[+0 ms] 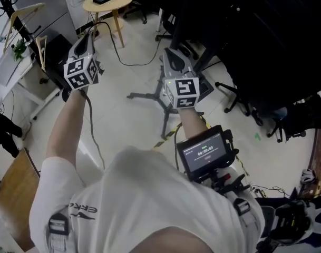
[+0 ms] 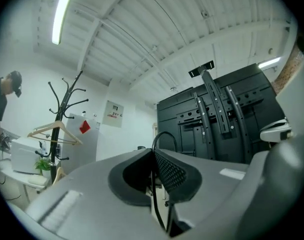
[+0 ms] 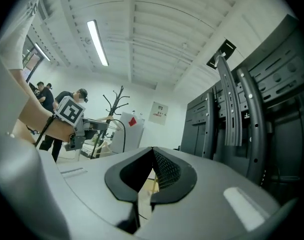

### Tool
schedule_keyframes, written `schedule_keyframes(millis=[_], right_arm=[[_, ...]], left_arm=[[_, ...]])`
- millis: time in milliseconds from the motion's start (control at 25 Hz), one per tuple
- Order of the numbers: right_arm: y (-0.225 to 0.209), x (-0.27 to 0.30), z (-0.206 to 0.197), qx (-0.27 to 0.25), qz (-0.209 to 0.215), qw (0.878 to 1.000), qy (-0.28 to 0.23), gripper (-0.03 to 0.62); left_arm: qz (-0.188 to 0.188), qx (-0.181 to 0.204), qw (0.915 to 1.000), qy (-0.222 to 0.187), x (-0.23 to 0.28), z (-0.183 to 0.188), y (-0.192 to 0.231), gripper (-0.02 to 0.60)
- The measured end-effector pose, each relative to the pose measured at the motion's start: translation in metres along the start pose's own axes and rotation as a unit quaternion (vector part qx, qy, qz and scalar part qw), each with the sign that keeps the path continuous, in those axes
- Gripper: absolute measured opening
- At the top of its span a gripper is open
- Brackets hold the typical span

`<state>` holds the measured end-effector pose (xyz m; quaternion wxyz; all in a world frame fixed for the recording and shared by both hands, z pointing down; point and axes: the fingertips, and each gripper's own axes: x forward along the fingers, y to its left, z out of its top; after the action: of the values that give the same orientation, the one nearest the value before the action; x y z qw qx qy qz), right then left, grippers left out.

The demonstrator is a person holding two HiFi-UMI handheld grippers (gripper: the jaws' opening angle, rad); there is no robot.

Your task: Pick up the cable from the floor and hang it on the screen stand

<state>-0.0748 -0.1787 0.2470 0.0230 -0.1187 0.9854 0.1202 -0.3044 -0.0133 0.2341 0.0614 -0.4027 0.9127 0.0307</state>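
**Cable in hand, the hang on the stand comes next**

I have the thin black cable (image 2: 163,132) pinched in the left tool (image 2: 154,155). The left gripper view shows it running up between the closed pads and arching into a small loop above them. In the head view the rest of it (image 1: 90,121) trails down past my left forearm toward the floor (image 1: 134,120); where its far end lies I cannot tell. The right tool (image 3: 152,153) is closed tight, and I can make out nothing between its pads.

I judge the pick-up done and the carry to the stand in hand. The black screen stand (image 2: 216,119), with its upright perforated rails, stands ahead and to the right of both tools, well apart from the cable.

The next move calls for bringing the left tool to the top of those rails. There I lay the loop over a part that sticks out, and only then let the pads part. The trailing length needs slack, or its weight may drag the loop off. The right tool could take a second hold lower down to spread the cable first.

Both arms reach forward and are held high. The left tool (image 1: 88,36) points about level, tipped slightly up; the right tool (image 1: 169,54) points level. They are apart from each other, with their marker cubes facing me.
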Motion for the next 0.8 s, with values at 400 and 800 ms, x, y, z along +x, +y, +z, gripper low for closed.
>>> schedule_keyframes(millis=[400, 800], right_arm=[[-0.015, -0.001, 0.008, -0.002, -0.002, 1.000, -0.015, 0.015], [-0.093, -0.039, 0.000, 0.006, -0.045, 0.999, -0.005, 0.015]], left_arm=[[-0.071, 0.039, 0.9958, -0.042, 0.018, 0.065, -0.058, 0.017], [-0.172, 0.045, 0.9806, -0.083, 0.053, 0.122, -0.195, 0.017]])
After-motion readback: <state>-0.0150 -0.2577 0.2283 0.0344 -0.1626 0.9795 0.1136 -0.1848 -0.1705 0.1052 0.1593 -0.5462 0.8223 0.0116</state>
